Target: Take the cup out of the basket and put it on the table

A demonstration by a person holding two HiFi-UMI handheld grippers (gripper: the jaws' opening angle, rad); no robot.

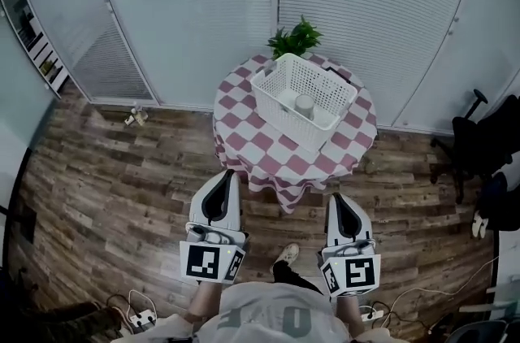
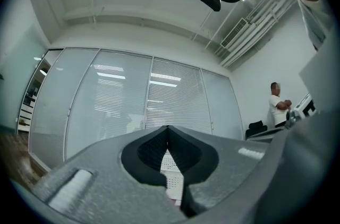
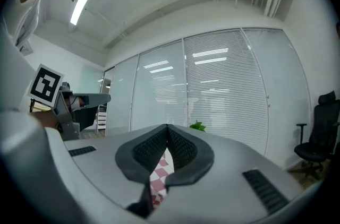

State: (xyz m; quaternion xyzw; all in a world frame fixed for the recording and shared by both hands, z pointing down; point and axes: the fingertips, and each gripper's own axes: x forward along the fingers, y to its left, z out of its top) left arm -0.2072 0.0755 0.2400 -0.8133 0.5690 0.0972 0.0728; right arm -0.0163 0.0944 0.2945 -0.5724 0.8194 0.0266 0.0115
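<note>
Head view: the white lattice basket (image 1: 284, 118) stands on the round worktop (image 1: 244, 130), which is covered by a red-and-white checked cloth. The cup (image 1: 305, 106) stands upright inside the basket, near its middle. A potted plant (image 1: 294, 38) sits at the worktop's 12 o'clock edge. The left hand-held gripper (image 1: 230, 173) and the right hand-held gripper (image 1: 335, 197) are at 6 o'clock from the worktop, over the wood floor (image 1: 106, 171) and apart from the basket.

Left gripper view: the jaw tips meet and hold nothing. White basket lattice shows through the gap below the tips. A standing person (image 2: 277, 107) appears at 3 o'clock, in this view only.

Right gripper view: the jaws are likewise closed and empty. Checked cloth shows through the gap, with the plant at 1 o'clock from the tips. An office chair (image 3: 317, 138) is at 3 o'clock. The cup shows in neither gripper view
</note>
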